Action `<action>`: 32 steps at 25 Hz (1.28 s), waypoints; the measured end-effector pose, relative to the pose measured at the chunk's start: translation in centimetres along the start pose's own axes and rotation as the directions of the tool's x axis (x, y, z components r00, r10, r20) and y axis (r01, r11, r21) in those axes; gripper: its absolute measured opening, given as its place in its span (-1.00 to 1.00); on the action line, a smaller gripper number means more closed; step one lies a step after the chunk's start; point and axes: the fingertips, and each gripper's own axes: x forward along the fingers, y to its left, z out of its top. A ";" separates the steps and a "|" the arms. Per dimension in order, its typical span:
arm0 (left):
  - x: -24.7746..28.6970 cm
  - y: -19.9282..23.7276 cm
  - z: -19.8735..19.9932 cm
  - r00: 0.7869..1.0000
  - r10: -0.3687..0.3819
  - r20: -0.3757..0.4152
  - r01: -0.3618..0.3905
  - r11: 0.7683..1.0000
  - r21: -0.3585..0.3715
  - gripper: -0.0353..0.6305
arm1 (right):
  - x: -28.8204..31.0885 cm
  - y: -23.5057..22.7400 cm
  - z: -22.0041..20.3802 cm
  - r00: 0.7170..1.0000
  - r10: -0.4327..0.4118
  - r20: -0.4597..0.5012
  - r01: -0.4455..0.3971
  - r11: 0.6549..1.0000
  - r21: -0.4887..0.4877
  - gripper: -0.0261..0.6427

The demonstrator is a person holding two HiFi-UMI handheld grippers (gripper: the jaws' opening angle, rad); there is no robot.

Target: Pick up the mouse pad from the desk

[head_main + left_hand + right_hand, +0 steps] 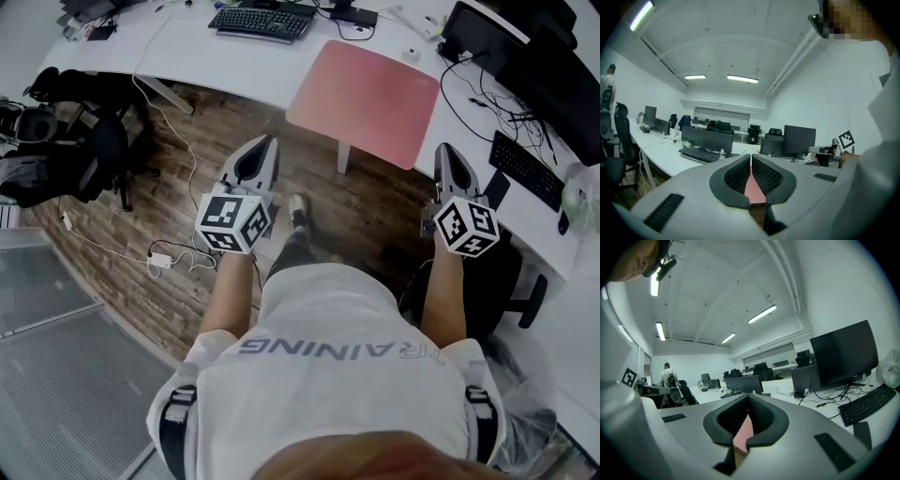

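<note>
While we hold both tools shut with nothing in them, the mouse pad (366, 98) lies flat on the white table (272, 70), ahead of them and between them. It is pink, smooth and thin, with round corners, and its near side sticks out past the table's edge. Our left tool (269, 142) and right tool (443, 149) are grey with black bumpy pads (738, 174). They hang over the brown wooden floor (234, 122). Long ceiling lights (742, 78) shine in the big white office.
</note>
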 end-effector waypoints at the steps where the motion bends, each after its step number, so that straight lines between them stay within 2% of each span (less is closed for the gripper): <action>1: 0.9 0.3 -0.1 1.000 -0.010 -0.002 0.010 1.000 -0.002 -0.78 | 0.5 -0.3 0.0 1.000 -0.010 -0.001 0.010 1.000 -0.001 -0.85; 11: 11.5 5.4 2.0 0.991 -0.134 -0.028 0.134 0.991 -0.005 -0.78 | 7.8 -2.1 2.4 0.991 -0.132 0.013 0.132 0.991 -0.014 -0.85; 20: 20.3 12.0 1.6 0.970 -0.233 -0.061 0.230 0.972 -0.052 -0.78 | 15.3 -1.1 3.3 0.969 -0.240 -0.053 0.234 0.967 -0.099 -0.85; 26: 24.1 13.9 2.2 0.947 -0.312 -0.078 0.310 0.950 -0.041 -0.78 | 18.3 -0.8 3.1 0.952 -0.299 -0.056 0.294 0.952 -0.091 -0.85; 32: 26.4 14.5 1.9 0.936 -0.336 -0.103 0.333 0.942 -0.046 -0.78 | 18.7 -1.8 1.9 0.937 -0.340 -0.079 0.336 0.940 -0.067 -0.85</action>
